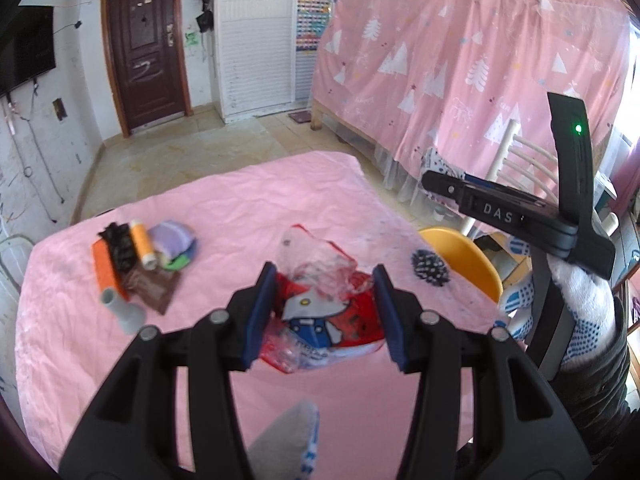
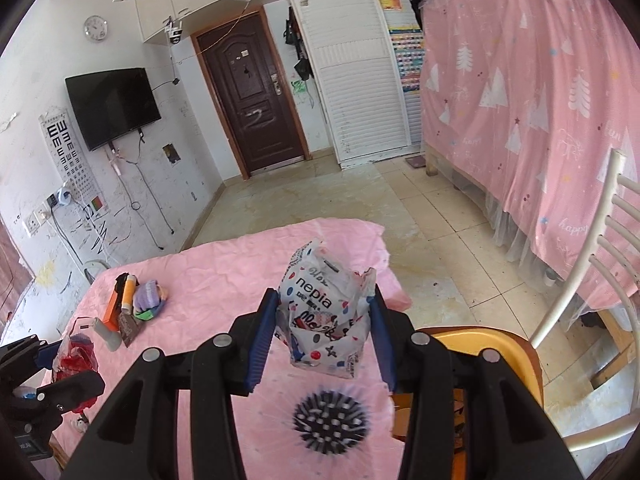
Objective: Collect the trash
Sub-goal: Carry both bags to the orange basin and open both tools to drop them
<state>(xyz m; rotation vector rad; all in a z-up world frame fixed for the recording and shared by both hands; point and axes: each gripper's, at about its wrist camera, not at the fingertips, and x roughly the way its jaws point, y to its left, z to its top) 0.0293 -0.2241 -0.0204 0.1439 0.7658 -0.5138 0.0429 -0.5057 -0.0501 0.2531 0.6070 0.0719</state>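
Observation:
In the left wrist view my left gripper (image 1: 324, 316) is shut on a crumpled red plastic wrapper with a cartoon cat (image 1: 320, 320), held over the pink-covered table (image 1: 240, 200). The same red wrapper (image 2: 76, 354) shows at the lower left of the right wrist view. My right gripper (image 2: 324, 328) is shut on a white spotted "nepia" plastic bag (image 2: 320, 304), which stands up between the blue pads above the table's right end. A gloved hand (image 1: 576, 292) holds the right tool at the far right of the left wrist view.
A pile lies at the table's left: orange box (image 1: 105, 270), orange spool (image 1: 142, 246), purple sock (image 1: 172, 236), brown wrapper (image 1: 154, 290), grey tube (image 1: 122, 308). A black spiky ball (image 2: 330, 420) lies near the right edge. A yellow chair (image 1: 468, 264) and a white chair (image 2: 600, 248) stand beside the table.

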